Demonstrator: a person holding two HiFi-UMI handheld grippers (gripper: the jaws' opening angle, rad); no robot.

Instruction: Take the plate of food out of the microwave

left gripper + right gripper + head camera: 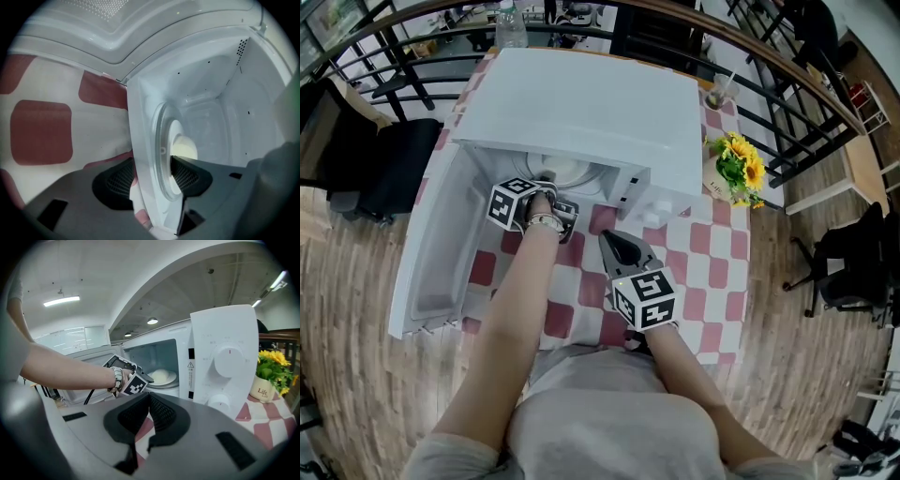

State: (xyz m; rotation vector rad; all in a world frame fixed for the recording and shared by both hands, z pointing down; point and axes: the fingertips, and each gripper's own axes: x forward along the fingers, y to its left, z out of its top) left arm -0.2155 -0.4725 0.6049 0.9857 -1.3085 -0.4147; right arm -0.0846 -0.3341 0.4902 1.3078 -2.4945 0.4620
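Plate [169, 380] sits back inside the microwave [581, 103], so the left gripper [152, 178] reaches in, jaws half apart around its rim. Right gripper [149, 397] waits outside, closed and empty.

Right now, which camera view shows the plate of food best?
The right gripper view: the plate with its pale food shows clearly inside the open microwave. The left gripper view shows it edge-on; the head view shows only a sliver under the microwave's top.
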